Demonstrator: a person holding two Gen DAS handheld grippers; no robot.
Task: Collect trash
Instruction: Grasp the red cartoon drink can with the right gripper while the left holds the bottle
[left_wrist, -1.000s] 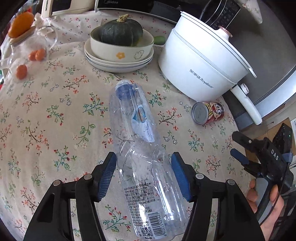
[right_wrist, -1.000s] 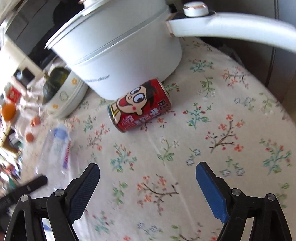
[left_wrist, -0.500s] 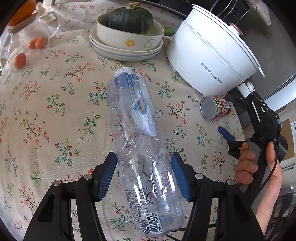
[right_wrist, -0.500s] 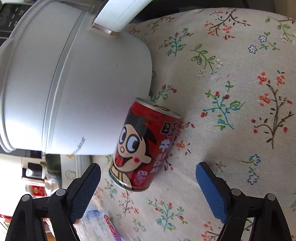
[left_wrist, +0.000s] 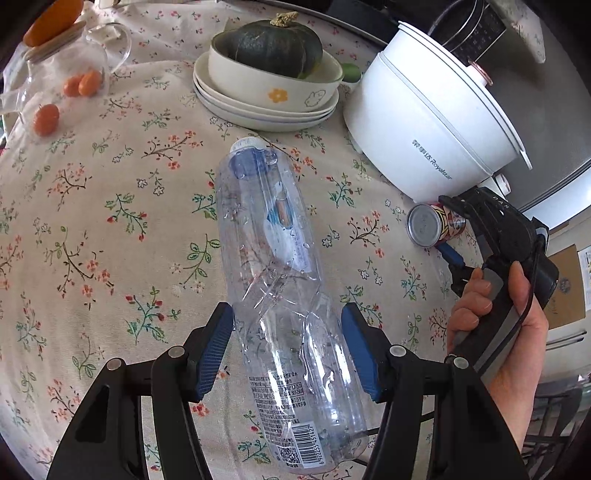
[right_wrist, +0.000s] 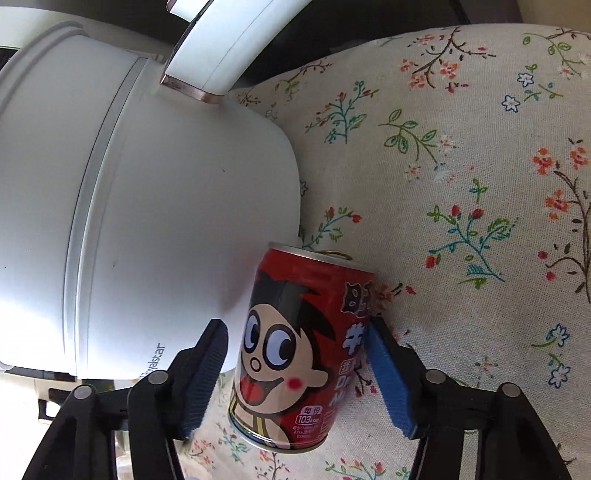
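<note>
A crushed clear plastic bottle (left_wrist: 280, 280) with a blue cap is gripped low on its body by my left gripper (left_wrist: 288, 350), held above the floral tablecloth. A small red cartoon can (right_wrist: 295, 350) lies on its side beside the white pot; it also shows in the left wrist view (left_wrist: 432, 230). My right gripper (right_wrist: 295, 373) has closed in around the can, its right pad touching it and a small gap at the left pad. The right gripper also shows in the left wrist view (left_wrist: 458, 236), held in a hand.
A white Royalstar electric pot (left_wrist: 436, 122) with a long handle (right_wrist: 221, 48) stands right next to the can. A bowl with a green squash (left_wrist: 273, 51) sits on stacked plates. A glass jar with small oranges (left_wrist: 62, 85) is at the far left.
My right gripper moved in onto the can and narrowed its jaws around it. My left gripper lifted the bottle a little off the cloth.
</note>
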